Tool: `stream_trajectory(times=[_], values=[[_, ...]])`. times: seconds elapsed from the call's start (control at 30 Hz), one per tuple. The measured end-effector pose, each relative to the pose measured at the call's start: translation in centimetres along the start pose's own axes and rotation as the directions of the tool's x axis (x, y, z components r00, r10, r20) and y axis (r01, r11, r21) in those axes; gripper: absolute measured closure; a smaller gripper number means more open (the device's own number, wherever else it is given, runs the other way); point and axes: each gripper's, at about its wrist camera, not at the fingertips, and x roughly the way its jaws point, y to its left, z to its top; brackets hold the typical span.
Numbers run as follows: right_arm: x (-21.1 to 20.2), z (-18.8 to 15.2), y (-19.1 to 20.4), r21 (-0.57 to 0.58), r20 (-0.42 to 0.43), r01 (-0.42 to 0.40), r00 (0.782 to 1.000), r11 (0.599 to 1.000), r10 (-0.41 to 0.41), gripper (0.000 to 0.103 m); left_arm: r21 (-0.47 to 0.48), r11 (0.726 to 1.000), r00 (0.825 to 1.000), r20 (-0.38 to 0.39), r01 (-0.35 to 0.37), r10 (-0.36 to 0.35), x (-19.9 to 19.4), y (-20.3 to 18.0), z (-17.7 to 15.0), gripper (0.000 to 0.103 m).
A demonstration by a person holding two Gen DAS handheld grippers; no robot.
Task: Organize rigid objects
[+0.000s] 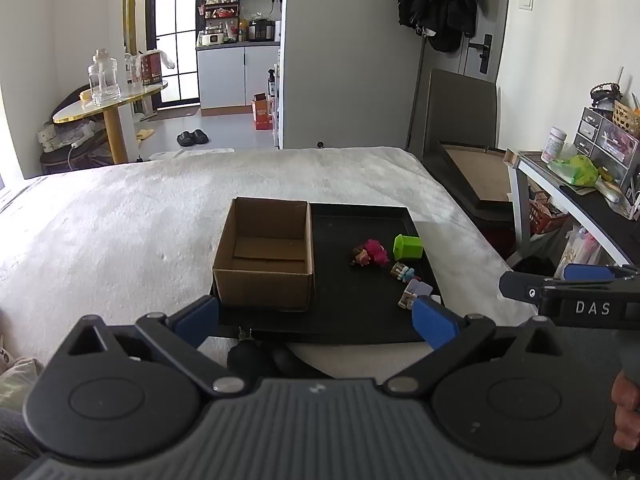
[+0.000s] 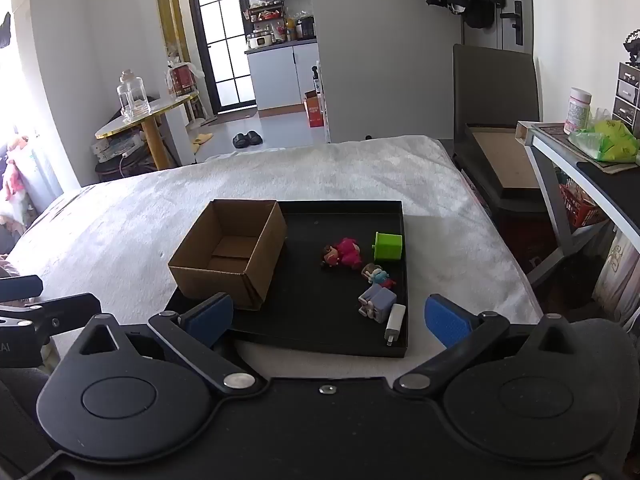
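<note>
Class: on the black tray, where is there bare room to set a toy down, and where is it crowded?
Bare: the tray floor between the cardboard box and the pink doll; also inside the box. Crowded: the right edge, from green cube to white charger.

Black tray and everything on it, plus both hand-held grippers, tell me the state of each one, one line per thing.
Cardboard box: open-topped, empty, upright on tray's left side.
Black tray: flat on white blanket.
Green cube: on its side.
Pink doll: lying down.
Blue figurine: lying down.
Lavender block toy: tipped over.
White charger: lying flat, prongs toward camera.
Left hand-held gripper: open, empty.
Right hand-held gripper: open, empty.
</note>
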Motion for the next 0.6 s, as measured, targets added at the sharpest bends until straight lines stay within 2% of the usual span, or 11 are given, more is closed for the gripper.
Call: stream_trajectory(times=[0.6], values=[[-0.05, -0.02, -0.01, -0.003, 0.002, 0.001, 1.000, 1.000, -0.001, 0.000, 0.010, 1.000, 1.000, 0.003, 0.002, -0.003, 0.00, -0.64, -0.01, 0.000]])
